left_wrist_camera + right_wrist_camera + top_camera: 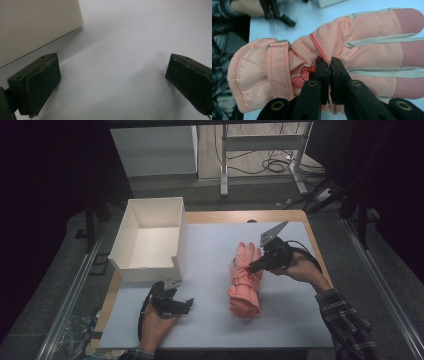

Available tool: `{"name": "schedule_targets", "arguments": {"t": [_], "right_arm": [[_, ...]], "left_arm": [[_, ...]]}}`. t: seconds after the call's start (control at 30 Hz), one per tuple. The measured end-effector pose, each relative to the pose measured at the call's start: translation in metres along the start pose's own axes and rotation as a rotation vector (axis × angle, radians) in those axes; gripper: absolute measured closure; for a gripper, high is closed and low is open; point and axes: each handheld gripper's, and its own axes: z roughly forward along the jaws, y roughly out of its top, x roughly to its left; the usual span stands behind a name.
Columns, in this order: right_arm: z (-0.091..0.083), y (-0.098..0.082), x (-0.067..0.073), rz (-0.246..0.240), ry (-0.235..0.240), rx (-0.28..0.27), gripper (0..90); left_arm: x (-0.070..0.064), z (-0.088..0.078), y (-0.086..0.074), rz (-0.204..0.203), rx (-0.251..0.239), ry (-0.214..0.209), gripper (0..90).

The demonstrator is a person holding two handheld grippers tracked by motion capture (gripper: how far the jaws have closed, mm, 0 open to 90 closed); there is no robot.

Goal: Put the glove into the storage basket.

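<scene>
A pink padded glove [245, 282] lies on the white mat [210, 320], fingers pointing away from me. In the right gripper view the glove [362, 32] lies sideways, its cuff to the left and a dotted heart patch [303, 75] on its back. My right gripper [252, 267] [330, 63] is shut on the glove, pinching a fold of fabric next to the heart. My left gripper [186, 305] [112, 70] rests low over the mat near the box's front corner, open with nothing between its jaws.
An open white box [149, 269] stands at the mat's back left, and its wall [32, 22] is close to the left gripper. The wooden table edge [316, 245] borders the mat. Table legs and cables [270, 165] are on the floor beyond.
</scene>
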Motion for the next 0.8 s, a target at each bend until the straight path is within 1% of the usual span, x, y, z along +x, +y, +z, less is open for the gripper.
{"name": "schedule_targets", "arguments": {"t": [0.1, 0.13, 0.2, 0.27, 0.37, 0.47, 0.57, 0.67, 0.8], "right_arm": [[0.010, -0.003, -0.004, -0.017, 0.026, 0.030, 85.4], [0.013, -0.004, -0.005, -0.017, 0.028, 0.035, 85.4], [0.018, -0.006, -0.008, -0.022, 0.022, 0.047, 84.6], [0.022, -0.009, -0.011, -0.033, 0.013, 0.055, 81.8], [0.024, -0.012, -0.013, -0.031, 0.016, 0.035, 72.8], [0.022, -0.013, -0.013, -0.033, 0.000, 0.024, 67.1], [0.017, -0.014, -0.011, -0.023, -0.013, 0.001, 63.9], [0.011, -0.017, -0.011, 0.001, -0.046, -0.024, 60.8], [0.008, -0.023, -0.009, 0.033, -0.089, -0.050, 57.6]], "left_arm": [[0.000, 0.000, 0.000, 0.003, 0.001, 0.000, 0.0], [0.000, 0.000, 0.000, 0.003, 0.001, 0.000, 0.0], [0.000, 0.000, 0.000, 0.000, 0.001, 0.000, 0.0], [0.000, 0.000, 0.000, 0.001, 0.001, -0.001, 0.0], [0.000, 0.000, 0.000, 0.000, 0.000, -0.001, 0.0], [0.000, 0.000, 0.000, 0.000, 0.001, -0.001, 0.0], [0.000, 0.000, 0.000, 0.000, 0.001, -0.001, 0.0], [0.000, 0.000, 0.000, 0.000, 0.001, 0.000, 0.0], [0.000, 0.000, 0.000, 0.000, 0.001, 0.000, 0.0]]}}
